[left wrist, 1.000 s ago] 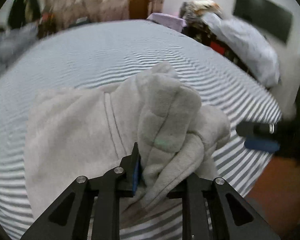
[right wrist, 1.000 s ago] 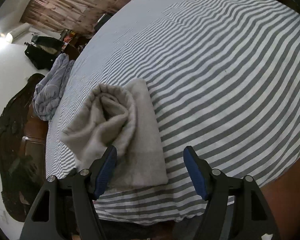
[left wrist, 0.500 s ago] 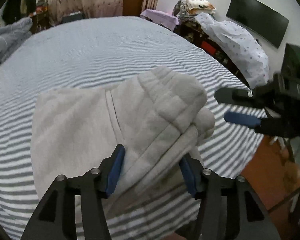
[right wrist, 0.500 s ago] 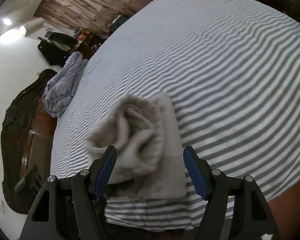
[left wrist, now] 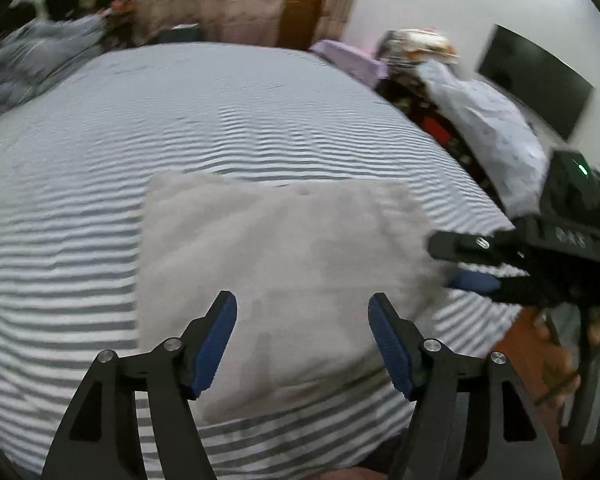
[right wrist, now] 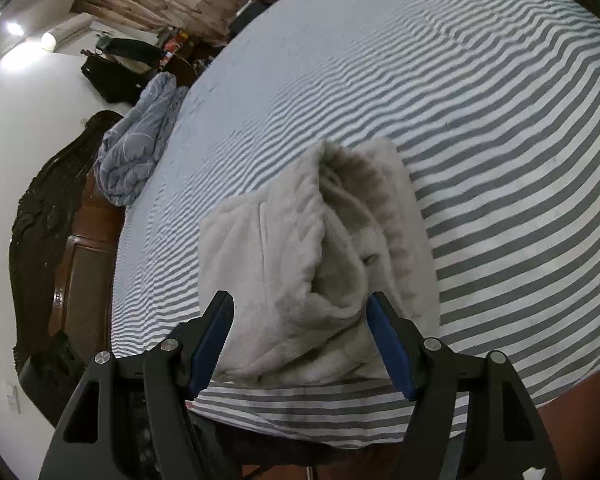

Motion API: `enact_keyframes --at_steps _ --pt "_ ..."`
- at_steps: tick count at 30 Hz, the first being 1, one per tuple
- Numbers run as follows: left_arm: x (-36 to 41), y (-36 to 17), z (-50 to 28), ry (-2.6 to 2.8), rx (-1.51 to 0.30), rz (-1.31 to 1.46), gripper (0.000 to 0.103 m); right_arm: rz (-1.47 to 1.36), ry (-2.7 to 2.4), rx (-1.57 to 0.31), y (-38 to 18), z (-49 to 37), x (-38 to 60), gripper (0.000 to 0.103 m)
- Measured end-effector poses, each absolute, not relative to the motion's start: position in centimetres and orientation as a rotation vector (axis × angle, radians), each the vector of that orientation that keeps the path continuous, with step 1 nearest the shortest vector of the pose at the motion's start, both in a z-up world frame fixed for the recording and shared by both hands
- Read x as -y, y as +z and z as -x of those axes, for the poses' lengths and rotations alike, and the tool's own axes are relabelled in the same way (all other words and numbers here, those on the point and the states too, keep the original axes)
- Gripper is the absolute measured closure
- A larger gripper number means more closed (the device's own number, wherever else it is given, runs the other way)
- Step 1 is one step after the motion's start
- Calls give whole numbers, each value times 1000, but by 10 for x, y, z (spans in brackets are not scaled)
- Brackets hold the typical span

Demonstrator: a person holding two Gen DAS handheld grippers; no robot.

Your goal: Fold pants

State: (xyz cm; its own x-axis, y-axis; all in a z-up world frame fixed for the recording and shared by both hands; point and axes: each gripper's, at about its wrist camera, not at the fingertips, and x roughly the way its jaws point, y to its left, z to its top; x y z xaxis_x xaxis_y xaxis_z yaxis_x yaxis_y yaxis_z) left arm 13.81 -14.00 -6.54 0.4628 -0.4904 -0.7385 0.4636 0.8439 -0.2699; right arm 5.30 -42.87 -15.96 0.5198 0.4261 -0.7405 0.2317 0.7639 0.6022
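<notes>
Left wrist view: folded pants (left wrist: 284, 264) lie flat on striped bed (left wrist: 220, 120), near edge. Left gripper (left wrist: 302, 340) jaws apart above them. Right gripper (right wrist: 300, 340) jaws apart, straddling pants' near fold w/o clamping.

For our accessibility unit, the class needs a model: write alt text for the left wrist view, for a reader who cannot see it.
Light grey pants, folded into a flat rectangle, lie on a bed with a grey-and-white striped sheet. The open left claw hovers over their near edge, gripping nothing. The right claw reaches in at the fold's right edge; the room behind is blurred.
</notes>
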Motion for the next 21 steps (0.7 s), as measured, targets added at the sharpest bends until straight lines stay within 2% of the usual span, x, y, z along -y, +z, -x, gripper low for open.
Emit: enact_keyframes --at_steps 3,5,6,8,11,14,21 --pt "124 -75 -146 -515 -940 51 34 -729 117 -1052 -165 -59 424 43" --pt "117 -82 -152 -477 -957 51 34 -723 123 -1075 -169 -64 421 67" --pt "117 -84 -154 -461 -962 47 34 -727 124 -1082 -170 -65 419 68" --pt "110 -90 -156 -430 -975 48 34 -697 113 -1068 -165 -62 416 76" --pt "100 -96 -158 -407 -990 62 34 -576 101 -998 -143 -53 406 79" --pt "93 -98 -159 -397 -989 59 34 -571 77 -985 -138 -46 409 80" --pt "98 -109 -158 -394 -1010 0 34 -527 -1 -1047 -176 -43 419 78"
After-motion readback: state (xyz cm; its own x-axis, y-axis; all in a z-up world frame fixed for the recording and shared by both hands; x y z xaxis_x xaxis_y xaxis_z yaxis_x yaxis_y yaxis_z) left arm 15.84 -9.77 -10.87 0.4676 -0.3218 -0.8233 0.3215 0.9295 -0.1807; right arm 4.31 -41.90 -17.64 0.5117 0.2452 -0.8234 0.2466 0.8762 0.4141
